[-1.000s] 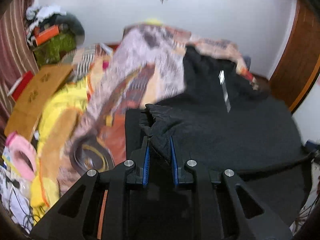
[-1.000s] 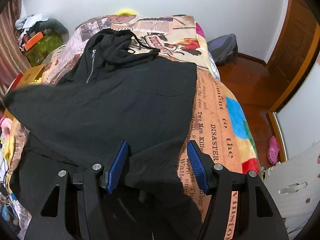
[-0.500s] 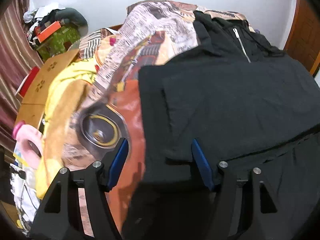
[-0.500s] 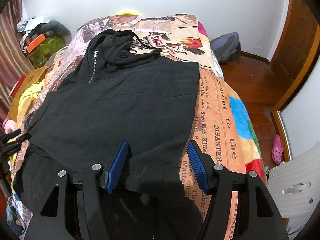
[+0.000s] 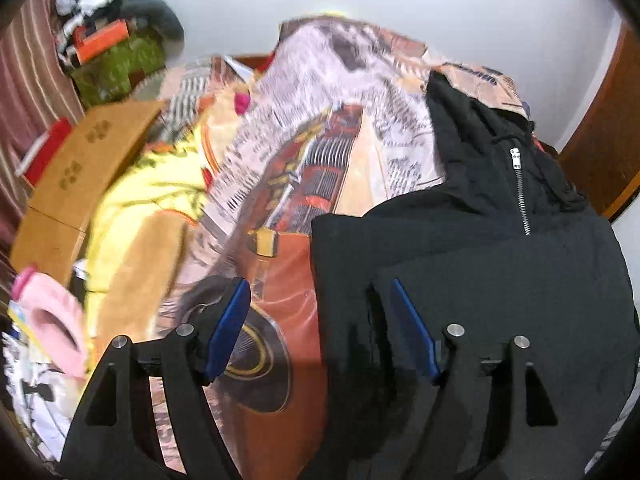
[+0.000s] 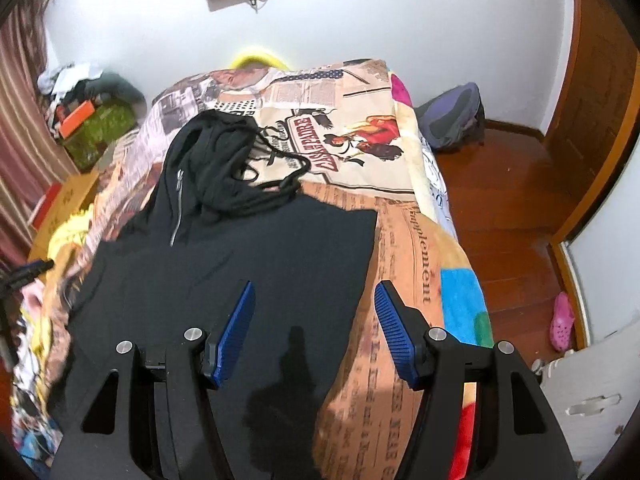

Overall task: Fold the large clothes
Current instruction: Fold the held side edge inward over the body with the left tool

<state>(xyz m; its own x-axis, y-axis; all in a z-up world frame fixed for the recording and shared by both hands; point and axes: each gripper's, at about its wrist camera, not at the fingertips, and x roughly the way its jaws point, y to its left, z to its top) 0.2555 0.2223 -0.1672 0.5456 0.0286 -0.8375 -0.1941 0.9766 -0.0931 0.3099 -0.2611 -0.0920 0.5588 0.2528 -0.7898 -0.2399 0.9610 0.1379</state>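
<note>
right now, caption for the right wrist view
Open right claw above a black zip-up hoodie lying flat on a newspaper-print bedspread.

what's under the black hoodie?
The black hoodie lies flat on a printed blanket, which shows past its edges on both sides. Anything beneath the fabric is covered and can't be seen.

Black grippers [image 6: 314, 320] — blue ribbed pads [image 6: 236, 330], silver screws.

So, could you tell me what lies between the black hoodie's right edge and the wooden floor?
In the right wrist view, only the printed bedspread lies between the black hoodie and the wooden floor.
</note>
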